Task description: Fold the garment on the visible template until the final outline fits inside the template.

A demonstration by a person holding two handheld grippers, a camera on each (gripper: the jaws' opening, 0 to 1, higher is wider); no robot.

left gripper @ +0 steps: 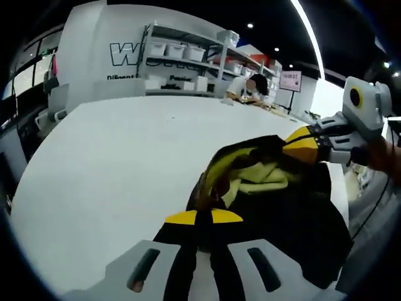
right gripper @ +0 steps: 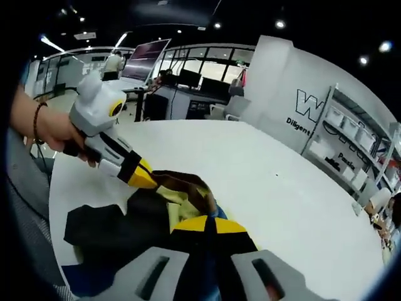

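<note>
Both grippers pinch the garment [left gripper: 276,207] – the left gripper [left gripper: 203,219] and right gripper [right gripper: 207,227] each have fingers closed on a bunched edge, facing each other across its length on the worktop [left gripper: 125,163].

You've got a black garment [left gripper: 294,213] with yellow-green lining, yellow-tipped grippers [left gripper: 202,218] [right gripper: 207,226], white table [left gripper: 125,157].

garment [left gripper: 276,213] bunched on worktop [left gripper: 125,163] near its edge | left gripper [left gripper: 202,217] and right gripper [right gripper: 207,224] meet over it | shelves [left gripper: 188,59] behind worktop
</note>
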